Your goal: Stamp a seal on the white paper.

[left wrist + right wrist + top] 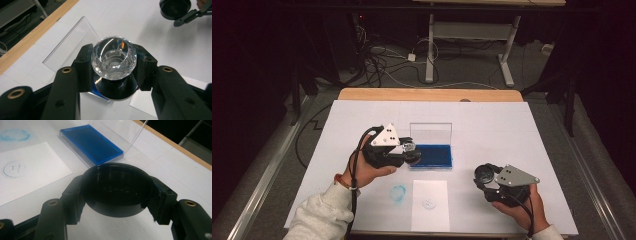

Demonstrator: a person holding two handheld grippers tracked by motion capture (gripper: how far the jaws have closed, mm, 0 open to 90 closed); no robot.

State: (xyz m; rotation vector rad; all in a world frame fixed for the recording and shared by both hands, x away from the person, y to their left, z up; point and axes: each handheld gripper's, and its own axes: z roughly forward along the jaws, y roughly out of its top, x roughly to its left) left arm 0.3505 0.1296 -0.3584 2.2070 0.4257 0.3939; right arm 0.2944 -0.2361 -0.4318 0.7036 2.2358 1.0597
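My left gripper [113, 63] is clamped on the faceted clear crystal knob [114, 58] of a round stamp, holding it at the near left corner of the blue ink pad [431, 155] in its open clear case. That knob looks hard, slick and chip-prone, so I judge the jaws belong across its widest girth, squeezed gently. My right gripper [117, 192] pinches the light, stiff black plastic cap [117, 188] by its rim, above the white tabletop [492, 127] near the stamped paper sheet [429, 205].
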